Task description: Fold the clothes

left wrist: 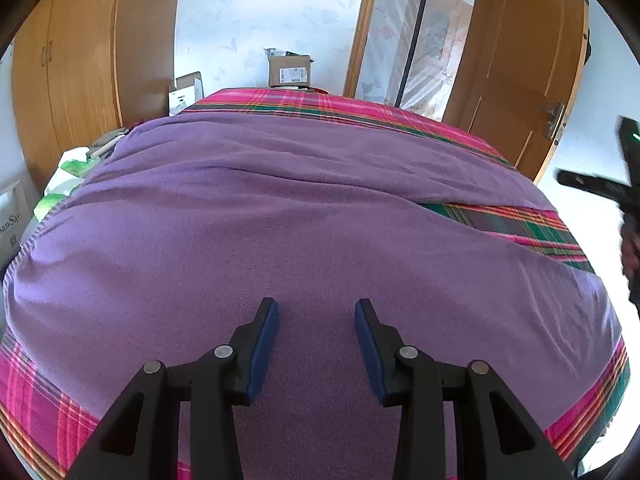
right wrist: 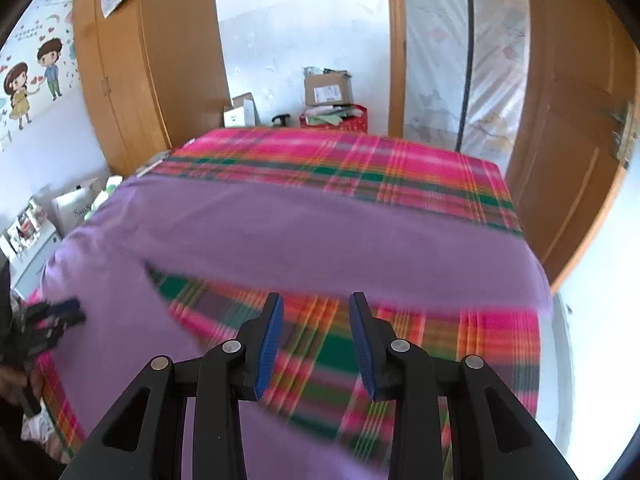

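A purple fleece garment (left wrist: 280, 208) lies spread across a bed covered with a pink and green plaid sheet (left wrist: 320, 104). My left gripper (left wrist: 316, 308) hovers open just over the garment's near part, with nothing between its blue pads. The right gripper's body (left wrist: 624, 192) shows at the right edge of the left wrist view. In the blurred right wrist view, my right gripper (right wrist: 316, 300) stands open and empty above a wedge of bare plaid sheet (right wrist: 340, 344) between two purple parts of the garment (right wrist: 300, 232). The left gripper (right wrist: 52, 316) is small at the left edge there.
A wooden wardrobe (left wrist: 80, 60) stands at the left and a wooden door (left wrist: 520, 80) at the right. A cardboard box (left wrist: 290, 70) sits past the bed's far end. White boxes and bags (right wrist: 76, 204) crowd the floor left of the bed.
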### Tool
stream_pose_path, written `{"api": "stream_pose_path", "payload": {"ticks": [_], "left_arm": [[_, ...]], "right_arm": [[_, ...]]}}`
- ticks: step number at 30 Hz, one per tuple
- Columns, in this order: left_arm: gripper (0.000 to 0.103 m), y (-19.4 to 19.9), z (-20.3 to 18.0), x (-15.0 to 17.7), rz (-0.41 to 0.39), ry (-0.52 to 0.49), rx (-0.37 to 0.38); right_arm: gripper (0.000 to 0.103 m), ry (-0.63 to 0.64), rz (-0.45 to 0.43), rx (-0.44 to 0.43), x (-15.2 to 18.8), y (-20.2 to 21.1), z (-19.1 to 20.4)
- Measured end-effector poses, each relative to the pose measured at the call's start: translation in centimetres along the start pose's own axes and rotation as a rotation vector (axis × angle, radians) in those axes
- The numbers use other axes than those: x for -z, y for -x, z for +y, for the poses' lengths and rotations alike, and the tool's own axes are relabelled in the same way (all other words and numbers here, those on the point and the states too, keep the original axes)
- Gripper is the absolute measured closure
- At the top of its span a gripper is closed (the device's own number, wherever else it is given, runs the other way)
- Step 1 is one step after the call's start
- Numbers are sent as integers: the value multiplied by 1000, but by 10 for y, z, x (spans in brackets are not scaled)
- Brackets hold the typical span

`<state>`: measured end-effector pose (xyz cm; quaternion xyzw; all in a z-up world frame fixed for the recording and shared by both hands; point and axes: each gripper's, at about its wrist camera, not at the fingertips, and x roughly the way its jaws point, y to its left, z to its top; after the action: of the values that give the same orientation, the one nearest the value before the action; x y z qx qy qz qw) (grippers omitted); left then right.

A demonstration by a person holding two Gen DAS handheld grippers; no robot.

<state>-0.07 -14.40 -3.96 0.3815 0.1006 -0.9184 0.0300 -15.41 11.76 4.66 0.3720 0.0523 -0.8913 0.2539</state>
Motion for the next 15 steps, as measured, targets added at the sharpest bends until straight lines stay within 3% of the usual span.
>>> {"api": "stream_pose_path", "payload": {"ticks": [6, 9, 11, 13, 15], "left_arm": [[63, -1, -3, -1, 5, -11, -18], [63, -2, -5, -4, 20, -22, -23], [63, -2, 0, -13, 48, 15, 16], [63, 3, 6, -29, 41, 65, 68], [63, 9, 7, -45, 9, 56, 50]], "right_arm": [[88, -56, 67, -29, -42, -69, -28], [88, -62, 96, -26, -55, -100, -35], [88, -82, 121, -26, -61, -116, -42], [88, -103, 149, -28, -67, -132, -48], [88, -117, 175, -24, -69, -146, -55]]}}
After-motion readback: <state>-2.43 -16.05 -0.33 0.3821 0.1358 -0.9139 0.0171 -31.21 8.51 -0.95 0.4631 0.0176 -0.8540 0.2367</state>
